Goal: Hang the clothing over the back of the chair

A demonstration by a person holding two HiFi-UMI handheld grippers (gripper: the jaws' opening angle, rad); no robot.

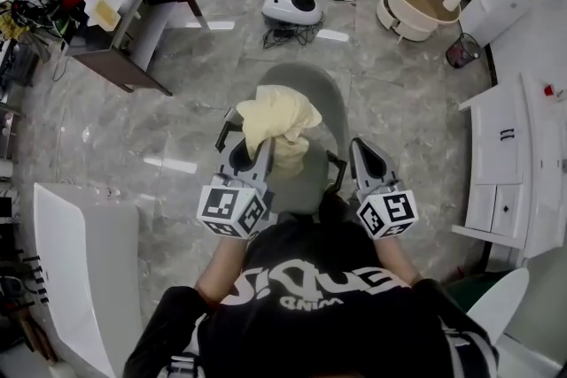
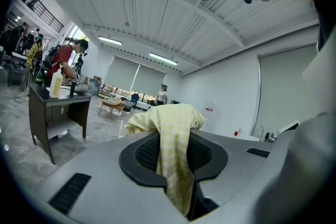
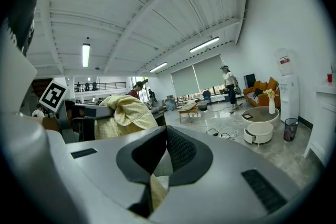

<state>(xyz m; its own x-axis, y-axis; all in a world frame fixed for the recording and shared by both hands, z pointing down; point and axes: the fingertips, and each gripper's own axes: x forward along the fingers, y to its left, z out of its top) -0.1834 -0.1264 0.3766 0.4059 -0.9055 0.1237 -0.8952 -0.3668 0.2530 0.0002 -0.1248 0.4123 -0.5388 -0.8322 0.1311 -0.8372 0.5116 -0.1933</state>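
Note:
A pale yellow checked garment [image 1: 279, 121] is bunched up above a grey chair [image 1: 328, 97] in the head view. My left gripper [image 1: 262, 148] is shut on it. In the left gripper view the cloth [image 2: 176, 134] runs down between the black pads and piles over the tips of the left gripper [image 2: 176, 165]. My right gripper [image 1: 361, 150] is level with the left one, to the right of the chair. A thin strip of the same yellow cloth [image 3: 155, 189] is pinched low in the right gripper [image 3: 163, 160]. The main bunch [image 3: 126, 113] shows to its left.
A dark desk [image 1: 133, 13] with clutter stands at the far left. On the floor beyond the chair lie a white device with cables [image 1: 291, 4] and a round white table [image 1: 416, 0]. White cabinets [image 1: 500, 164] line the right and a white panel [image 1: 89, 270] the near left.

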